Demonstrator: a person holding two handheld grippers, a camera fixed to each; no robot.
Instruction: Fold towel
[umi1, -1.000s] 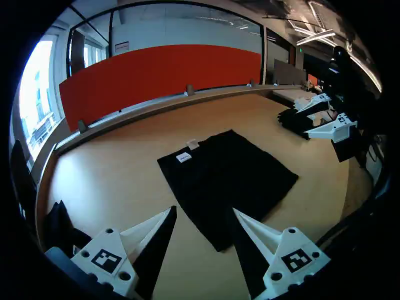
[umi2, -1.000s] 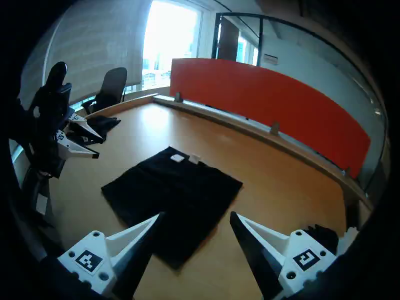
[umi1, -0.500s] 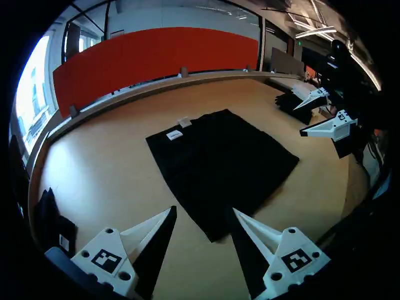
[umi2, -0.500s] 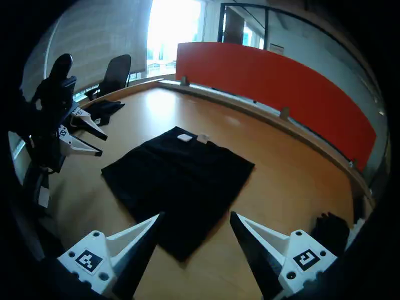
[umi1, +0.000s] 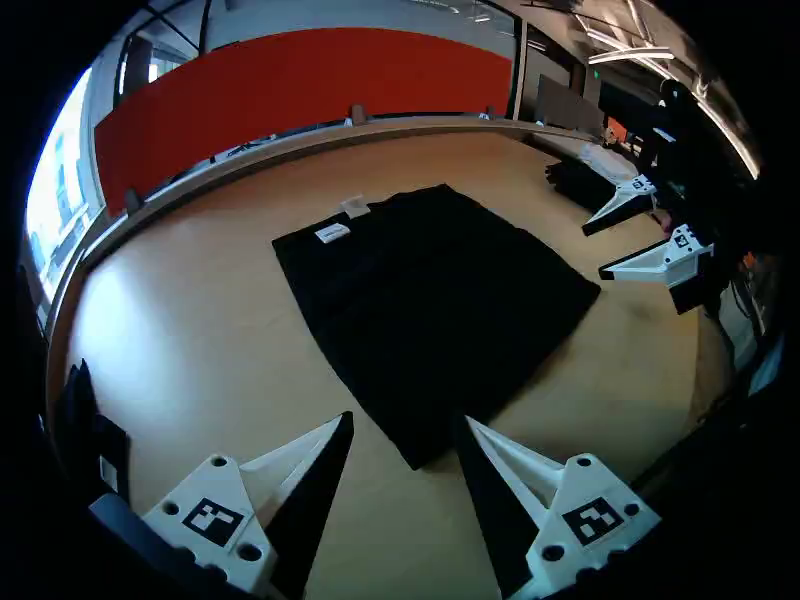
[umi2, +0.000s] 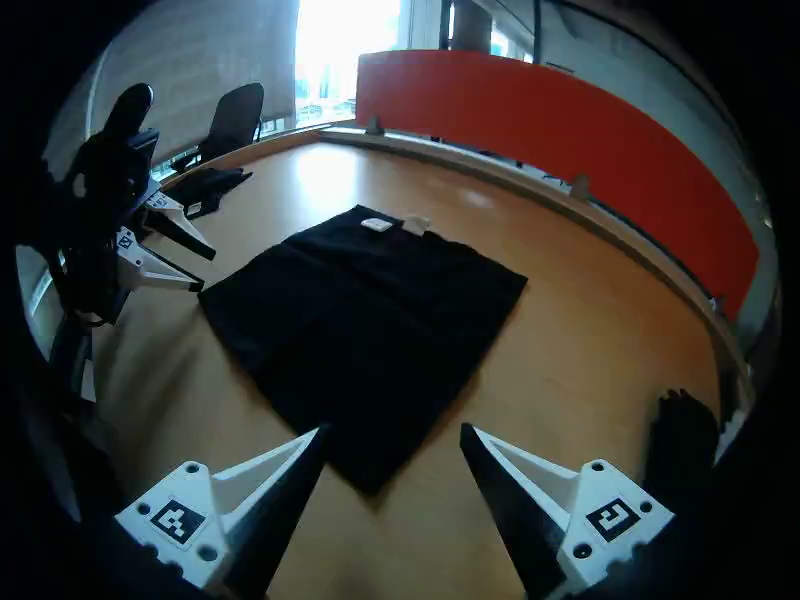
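Note:
A black towel (umi1: 430, 300) lies spread flat on the wooden table (umi1: 200, 330), two white tags (umi1: 332, 233) at its far edge. My left gripper (umi1: 400, 440) hovers open just above the towel's near corner, nothing between its fingers. In the right gripper view the same towel (umi2: 360, 320) lies flat, and my right gripper (umi2: 392, 450) stands open over its other near corner. The right gripper (umi1: 640, 235) also shows at the right of the left gripper view; the left gripper (umi2: 165, 245) shows at the left of the right gripper view.
A red partition (umi1: 300, 90) runs along the table's far edge. Dark cloth piles lie at the table's ends (umi1: 575, 180) (umi2: 685, 445). Office chairs (umi2: 225, 125) stand by the window. Bare wood surrounds the towel.
Both grippers have tilted and come down closer over the towel's near corners; the towel looks larger and nearer in both views. It has not moved, and both grippers stay open.

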